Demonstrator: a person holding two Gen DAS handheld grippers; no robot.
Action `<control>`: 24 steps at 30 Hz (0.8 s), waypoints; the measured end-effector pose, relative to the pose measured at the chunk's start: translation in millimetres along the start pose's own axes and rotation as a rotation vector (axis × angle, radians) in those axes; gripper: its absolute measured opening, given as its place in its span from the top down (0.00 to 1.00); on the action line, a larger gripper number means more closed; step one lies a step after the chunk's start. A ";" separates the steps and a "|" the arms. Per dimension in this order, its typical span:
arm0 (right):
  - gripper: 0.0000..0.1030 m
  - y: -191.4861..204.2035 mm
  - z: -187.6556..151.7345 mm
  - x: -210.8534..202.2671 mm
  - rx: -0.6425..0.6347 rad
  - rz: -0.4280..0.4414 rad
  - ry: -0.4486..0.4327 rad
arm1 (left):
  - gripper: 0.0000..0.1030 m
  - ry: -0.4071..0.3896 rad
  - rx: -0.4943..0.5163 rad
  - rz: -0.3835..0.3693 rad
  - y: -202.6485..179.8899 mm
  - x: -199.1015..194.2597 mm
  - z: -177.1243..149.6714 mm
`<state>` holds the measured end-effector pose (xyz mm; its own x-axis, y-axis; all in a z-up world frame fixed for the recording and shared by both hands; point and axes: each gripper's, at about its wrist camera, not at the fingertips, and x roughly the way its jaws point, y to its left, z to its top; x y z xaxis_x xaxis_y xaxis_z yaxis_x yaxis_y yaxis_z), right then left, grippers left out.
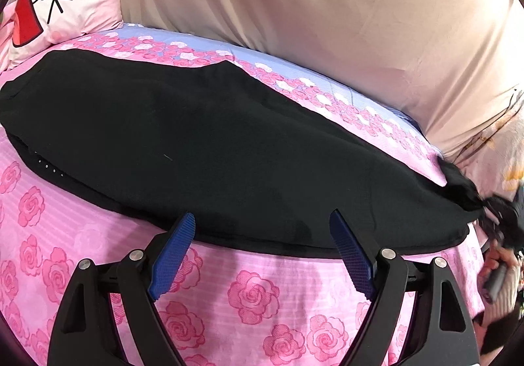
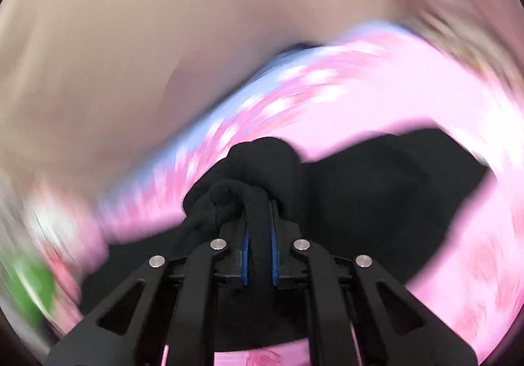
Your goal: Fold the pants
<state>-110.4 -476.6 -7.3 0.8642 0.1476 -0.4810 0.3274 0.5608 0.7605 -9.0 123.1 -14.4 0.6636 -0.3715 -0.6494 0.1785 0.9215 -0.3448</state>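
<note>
Seemingly, blurred right claw clamps bunched pants; left claw gapes over flat pants.

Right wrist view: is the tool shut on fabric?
Shut: the right tool pinches a bunched end of the black fabric pants.

The left gripper was spread wide, its two blue-padded fingers angled outward and holding nothing. The right gripper was pressed together — its fingers nearly parallel, with a bunched fold of the black pants pinched between them. In the left wrist view, the person's right hand showed at the far right edge — gripping a handle, partly cut off.
</note>
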 end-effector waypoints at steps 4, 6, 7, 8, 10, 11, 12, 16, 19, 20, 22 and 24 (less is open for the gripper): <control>0.72 -49.4 2.5 -22.0 0.086 -0.109 0.005 | 0.21 0.023 0.013 0.001 -2.8 6.1 1.1; 0.43 -60.6 0.2 -34.8 0.116 -0.122 -0.015 | 0.21 0.035 0.025 0.006 -4.9 8.7 1.2; 0.35 -63.4 -0.6 -41.1 0.124 -0.123 -0.037 | 0.21 0.035 0.028 0.009 -5.4 9.2 1.2; 0.32 -63.6 -0.2 -41.7 0.122 -0.120 -0.038 | 0.21 0.034 0.029 0.010 -5.2 8.9 0.9; 0.32 -63.0 2.4 -33.0 0.127 -0.089 -0.007 | 0.21 0.029 0.027 0.011 -4.3 7.9 0.3; 0.32 -62.3 3.3 -28.1 0.130 -0.082 0.005 | 0.21 0.030 0.026 0.011 -3.8 7.9 0.2; 0.30 -58.3 5.9 -23.3 0.109 -0.086 0.009 | 0.21 0.031 0.023 0.009 -3.0 8.1 0.3; 0.38 -43.1 17.1 0.0 0.045 -0.104 0.010 | 0.21 0.024 0.017 0.001 -1.3 6.0 -0.1; 0.80 -30.7 23.5 16.8 0.024 -0.114 0.030 | 0.21 0.011 0.008 -0.013 0.8 2.8 -0.2; 0.83 -12.7 22.6 13.7 -0.012 -0.106 0.011 | 0.21 0.006 0.005 -0.017 1.2 1.5 -0.6; 0.85 35.9 15.3 6.3 -0.130 -0.063 -0.013 | 0.21 0.001 -0.002 -0.033 2.6 -0.3 -0.5; 0.89 110.3 -4.8 3.5 -0.296 0.029 -0.004 | 0.21 0.004 -0.006 -0.046 3.4 -0.3 -0.4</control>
<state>-73.2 -410.3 72.8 0.8730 0.1645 -0.4591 0.1776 0.7695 0.6134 -8.9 126.3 -15.6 0.6520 -0.4142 -0.6351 0.2044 0.9026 -0.3788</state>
